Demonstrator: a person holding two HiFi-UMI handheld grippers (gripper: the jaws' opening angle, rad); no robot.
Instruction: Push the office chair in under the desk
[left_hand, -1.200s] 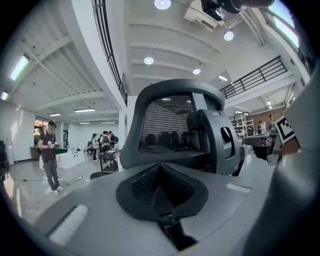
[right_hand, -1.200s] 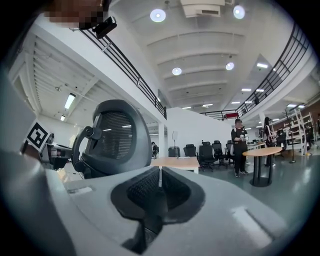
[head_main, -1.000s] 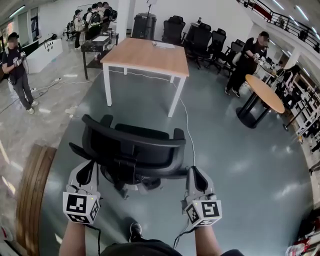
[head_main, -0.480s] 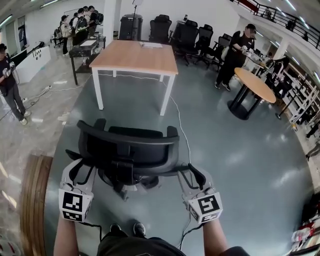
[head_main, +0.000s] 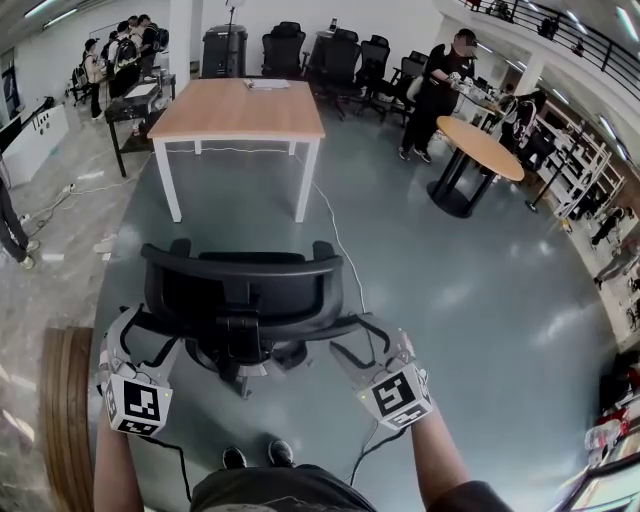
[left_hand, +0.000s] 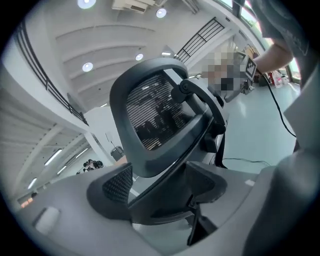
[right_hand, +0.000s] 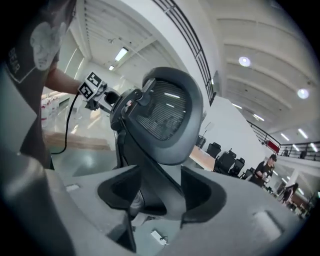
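**A:** Where is the office chair (head_main: 240, 290)?

**B:** Just ahead of both grippers, with its back turned toward them. The left gripper (head_main: 140, 332) is at the chair's left side and the right gripper (head_main: 368, 340) is at its right.

**A:** Clamped on?

**B:** No, both pairs of jaws are opening. In the left gripper view they stand wide, with the chair's dark arm bar (left_hand: 171, 167) running between them and a clear gap beside the left pad. In the right gripper view they're a little less wide. The bar is between them there too, but I can't quite tell whether a pad grazes it.

**A:** And the desk (head_main: 240, 108)?

**B:** Well ahead of the grippers, beyond the chair, with open floor (head_main: 230, 235) between the two. The chair isn't under it yet.

**A:** Anything nearer?

**B:** The person's shoes (head_main: 233, 458), behind and between the grippers.
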